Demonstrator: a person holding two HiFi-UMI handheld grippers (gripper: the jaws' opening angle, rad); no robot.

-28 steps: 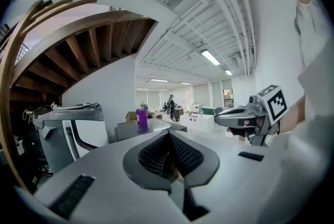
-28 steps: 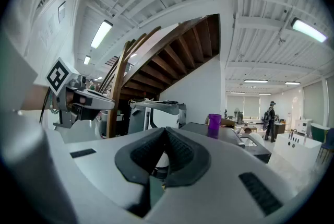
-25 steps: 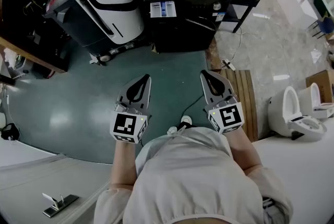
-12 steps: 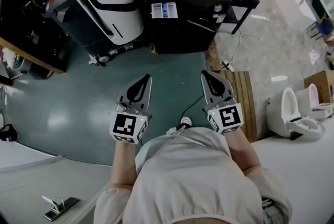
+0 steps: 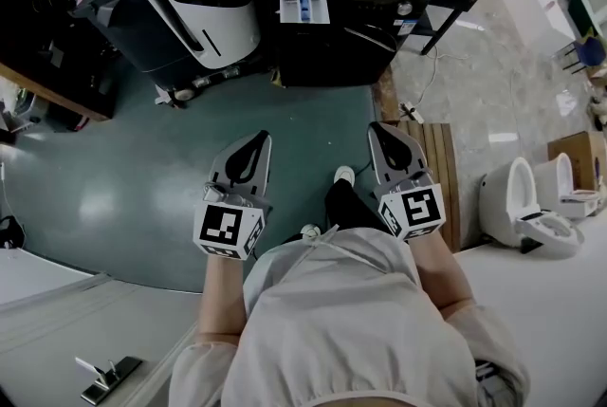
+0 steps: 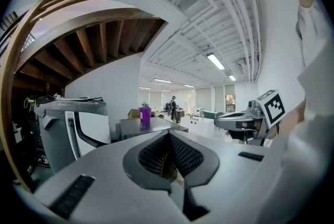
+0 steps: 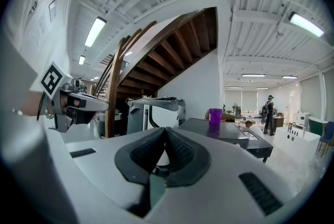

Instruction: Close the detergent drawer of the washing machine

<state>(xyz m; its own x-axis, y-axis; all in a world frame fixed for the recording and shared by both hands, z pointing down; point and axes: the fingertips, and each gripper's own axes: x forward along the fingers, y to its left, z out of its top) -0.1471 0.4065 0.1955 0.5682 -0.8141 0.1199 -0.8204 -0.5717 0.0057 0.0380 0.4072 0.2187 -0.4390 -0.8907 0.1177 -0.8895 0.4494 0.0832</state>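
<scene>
The left gripper [image 5: 257, 141] and right gripper [image 5: 378, 131] are held over the green floor [image 5: 133, 196], each with its jaws pressed together and nothing between them. The drawer [image 5: 303, 8] is seen pulled out of the black washer [image 5: 332, 45], far ahead and well apart from both. A purple cup [image 7: 215, 116] is set on the washer. Wooden boards [image 5: 442, 170] and toilets [image 5: 517, 206] are seen at right.
</scene>
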